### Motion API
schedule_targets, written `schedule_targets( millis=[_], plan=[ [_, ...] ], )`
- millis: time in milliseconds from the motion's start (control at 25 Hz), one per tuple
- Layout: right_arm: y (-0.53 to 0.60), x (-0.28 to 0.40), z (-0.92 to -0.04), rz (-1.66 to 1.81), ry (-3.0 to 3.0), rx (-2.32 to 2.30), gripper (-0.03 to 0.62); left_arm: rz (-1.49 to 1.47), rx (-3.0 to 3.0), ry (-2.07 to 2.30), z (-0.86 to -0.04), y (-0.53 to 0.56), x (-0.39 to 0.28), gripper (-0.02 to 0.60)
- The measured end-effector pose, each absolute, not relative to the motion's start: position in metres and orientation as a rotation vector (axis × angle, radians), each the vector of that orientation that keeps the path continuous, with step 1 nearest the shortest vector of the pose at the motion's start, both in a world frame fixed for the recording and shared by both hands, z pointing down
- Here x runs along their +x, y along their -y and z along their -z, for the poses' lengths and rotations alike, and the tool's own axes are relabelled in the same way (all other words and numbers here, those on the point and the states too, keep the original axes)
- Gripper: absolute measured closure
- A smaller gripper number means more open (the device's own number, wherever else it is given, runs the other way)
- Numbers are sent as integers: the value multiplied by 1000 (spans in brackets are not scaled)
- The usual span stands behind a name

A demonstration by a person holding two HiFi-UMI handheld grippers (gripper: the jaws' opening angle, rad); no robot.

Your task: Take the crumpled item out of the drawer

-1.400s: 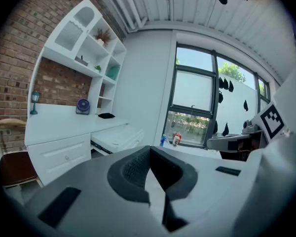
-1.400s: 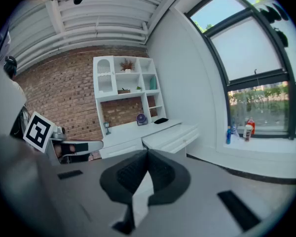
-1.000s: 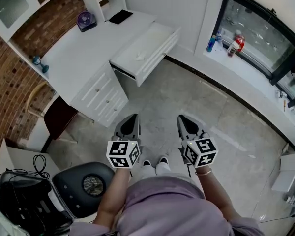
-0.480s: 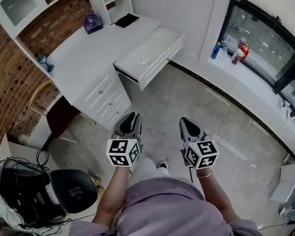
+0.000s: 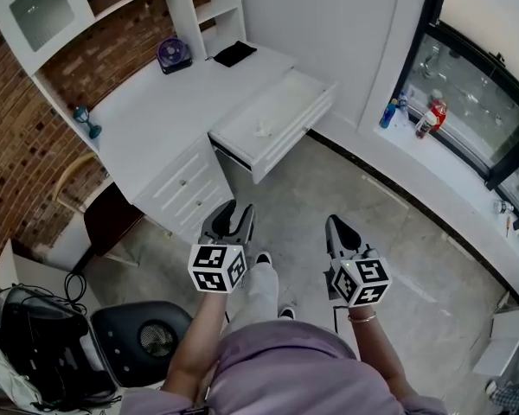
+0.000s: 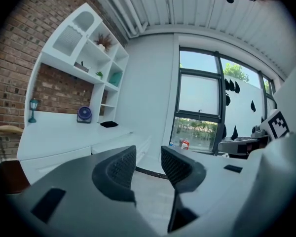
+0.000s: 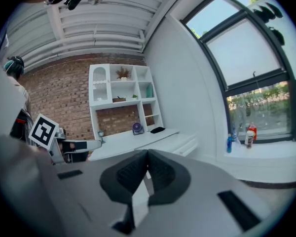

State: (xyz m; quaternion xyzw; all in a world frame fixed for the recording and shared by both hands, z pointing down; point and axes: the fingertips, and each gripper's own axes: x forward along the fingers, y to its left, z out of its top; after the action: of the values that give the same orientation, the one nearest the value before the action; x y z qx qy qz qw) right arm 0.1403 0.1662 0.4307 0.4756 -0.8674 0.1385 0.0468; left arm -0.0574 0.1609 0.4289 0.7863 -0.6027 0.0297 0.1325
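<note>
Crumpled white item point(image 5: 262, 129), too small in the head view to say whether it is paper or cloth, lies inside the pulled-out white drawer point(image 5: 294, 141) of the white desk point(image 5: 156, 111), about in the middle of the drawer's bottom and clear of its walls. You stand well apart from it, with bare grey floor point(image 5: 329, 180) between you and the drawer front. From the left gripper point(image 5: 233, 210) the item lies straight ahead and a little to the right. From the right gripper point(image 5: 337, 226) it lies ahead and clearly to the left, so the left one is the nearer and, in my judgement, the more natural one for the reach. The drawer runs lengthwise along the desk edge, from near-left to far-right in the head view; the long axis of the item itself I cannot tell from here. In the left gripper view the fingers point(image 6: 119, 169) stand apart and are opening, with nothing between them. In the right gripper view the fingers point(image 7: 133, 174) are pressed together at the tips and hold nothing. You will likely need to step closer and then come down from above into the drawer.
</note>
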Motion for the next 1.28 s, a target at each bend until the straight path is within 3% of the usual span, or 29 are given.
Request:
schedule_targets(
  millis=[280,720,1280],
  plan=[
    [-99,114,-436,-419,2655,1435,591,-99,2298,1726,-435,-82,-75,410],
    [22,62,-442,-438,2605,1476,591,-128,2325,1633,-446,52,-112,402],
    [100,44,-448,-466,2512,1591,591,-184,2366,1546,-465,153,-130,400]
  ],
)
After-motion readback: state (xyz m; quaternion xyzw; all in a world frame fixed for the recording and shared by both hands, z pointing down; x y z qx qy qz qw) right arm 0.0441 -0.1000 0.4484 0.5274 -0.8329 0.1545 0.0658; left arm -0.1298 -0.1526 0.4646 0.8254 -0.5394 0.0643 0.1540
